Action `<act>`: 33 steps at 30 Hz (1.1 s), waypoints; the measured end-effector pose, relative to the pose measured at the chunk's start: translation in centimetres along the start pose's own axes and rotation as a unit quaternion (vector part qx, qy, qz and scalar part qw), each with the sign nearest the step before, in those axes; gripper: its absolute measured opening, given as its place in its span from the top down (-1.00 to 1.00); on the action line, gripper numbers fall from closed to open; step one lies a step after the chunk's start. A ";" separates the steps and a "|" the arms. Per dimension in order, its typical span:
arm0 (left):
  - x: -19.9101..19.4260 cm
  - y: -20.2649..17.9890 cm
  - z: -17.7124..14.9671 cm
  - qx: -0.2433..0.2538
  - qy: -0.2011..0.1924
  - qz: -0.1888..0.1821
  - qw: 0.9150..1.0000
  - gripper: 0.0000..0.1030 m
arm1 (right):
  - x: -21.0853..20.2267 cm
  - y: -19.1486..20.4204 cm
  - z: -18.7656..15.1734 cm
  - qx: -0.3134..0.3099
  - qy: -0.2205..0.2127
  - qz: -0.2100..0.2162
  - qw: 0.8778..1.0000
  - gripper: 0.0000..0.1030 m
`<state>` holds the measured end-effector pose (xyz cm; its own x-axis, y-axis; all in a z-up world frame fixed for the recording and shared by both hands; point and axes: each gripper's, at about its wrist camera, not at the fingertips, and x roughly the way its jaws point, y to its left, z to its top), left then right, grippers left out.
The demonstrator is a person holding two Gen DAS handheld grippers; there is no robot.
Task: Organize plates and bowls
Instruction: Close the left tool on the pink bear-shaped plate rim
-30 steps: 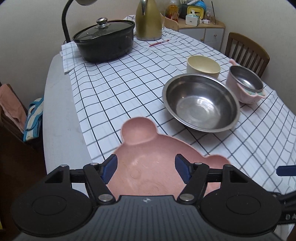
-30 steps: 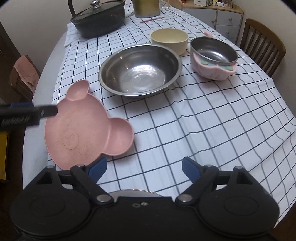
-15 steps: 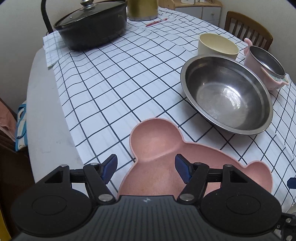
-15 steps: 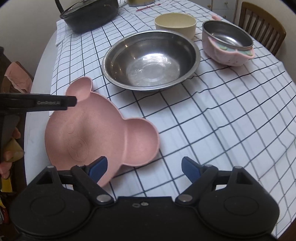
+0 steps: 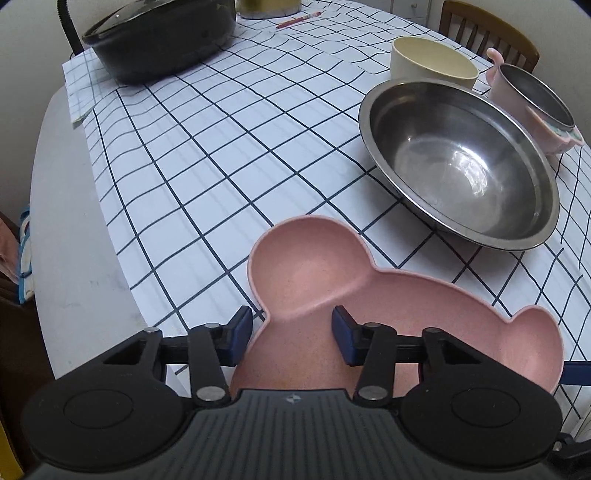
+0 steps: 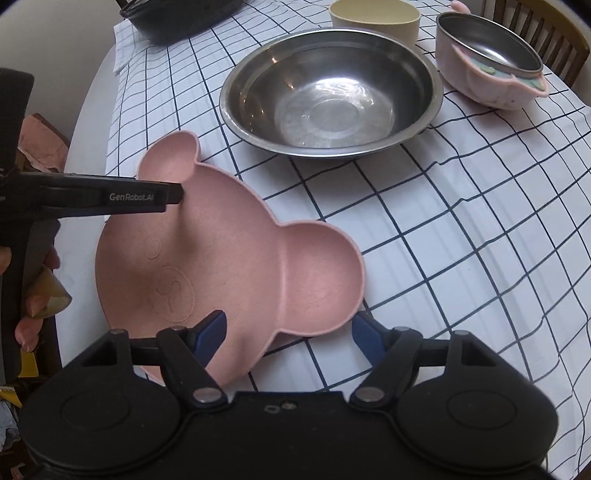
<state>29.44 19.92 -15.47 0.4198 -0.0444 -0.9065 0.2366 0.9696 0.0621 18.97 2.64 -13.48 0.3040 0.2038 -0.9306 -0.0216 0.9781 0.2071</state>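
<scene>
A pink bear-shaped plate (image 5: 424, 306) (image 6: 236, 254) lies at the near left of the checked tablecloth (image 5: 221, 155). My left gripper (image 5: 291, 336) is open and straddles the plate's rim by one ear; in the right wrist view its finger (image 6: 140, 197) reaches over that ear. My right gripper (image 6: 290, 334) is open at the plate's near edge, by the other ear. Behind stand a large steel bowl (image 5: 458, 162) (image 6: 328, 92), a cream bowl (image 5: 432, 64) (image 6: 373, 16) and a pink bowl with steel insert (image 5: 532, 99) (image 6: 487, 70).
A black lidded pot (image 5: 159, 35) stands at the far left on the cloth. A red pencil (image 5: 297, 20) lies beyond it. Bare grey table (image 5: 70, 229) runs along the left edge. A wooden chair (image 5: 487, 26) is at the far right.
Both grippers have moved forward and down toward the pink plate, which looms larger. The left fingers now straddle the rim near one ear; the right fingers have reached the plate's near edge.
</scene>
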 end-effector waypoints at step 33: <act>-5.7 0.9 -4.5 -0.105 0.000 -0.022 0.994 0.59 | -3.1 -2.2 -0.1 -0.061 0.001 0.067 0.996 0.86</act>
<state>23.33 22.12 -12.17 0.4141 -0.0870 -0.9060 0.0668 0.9956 -0.0651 17.98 -0.14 -11.04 0.2897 0.3321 -0.8977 -0.1766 0.9403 0.2908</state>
